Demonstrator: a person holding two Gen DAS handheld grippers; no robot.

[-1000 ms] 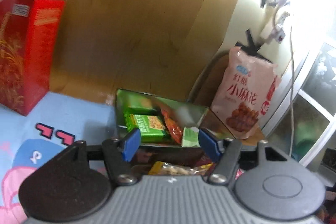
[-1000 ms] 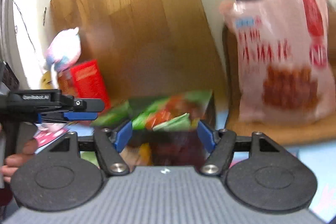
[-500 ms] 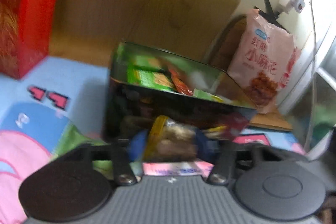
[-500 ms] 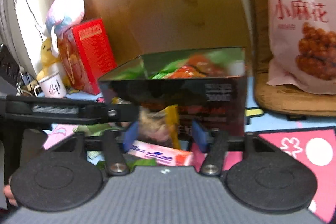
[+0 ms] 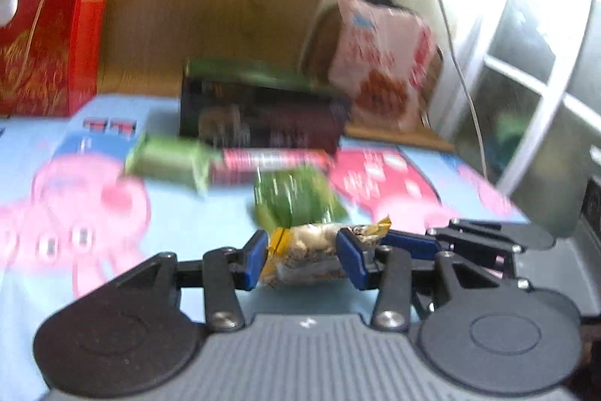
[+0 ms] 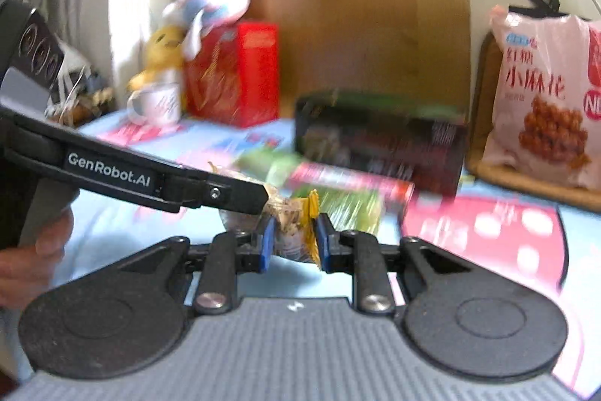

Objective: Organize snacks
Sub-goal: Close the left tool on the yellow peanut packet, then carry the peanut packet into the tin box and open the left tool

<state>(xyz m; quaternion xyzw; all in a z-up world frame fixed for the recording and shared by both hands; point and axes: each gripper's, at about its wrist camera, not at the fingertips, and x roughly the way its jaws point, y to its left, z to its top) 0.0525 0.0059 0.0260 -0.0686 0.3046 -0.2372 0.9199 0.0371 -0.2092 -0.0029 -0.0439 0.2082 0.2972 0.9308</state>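
A clear snack packet with yellow ends (image 5: 306,260) sits between the blue pads of my left gripper (image 5: 303,261), which is shut on its middle. My right gripper (image 6: 293,243) is shut on the same packet (image 6: 295,230), at its yellow end. Both hold it low over the blue cartoon mat (image 5: 195,220). The dark snack box (image 5: 259,108) stands open behind; it also shows in the right wrist view (image 6: 379,134). A green packet (image 5: 296,198), a second green packet (image 5: 169,158) and a pink bar (image 5: 270,162) lie in front of the box.
A red carton (image 5: 49,44) stands back left with plush toys (image 6: 210,6) and a white mug (image 6: 157,102). A big pink snack bag (image 6: 544,93) leans on a chair back at the right. A wooden panel rises behind. The person's hand (image 6: 26,258) holds the left tool.
Both grippers came down from above the box, closed on the yellow-ended packet and pulled back from the box with it. The views are motion-blurred.
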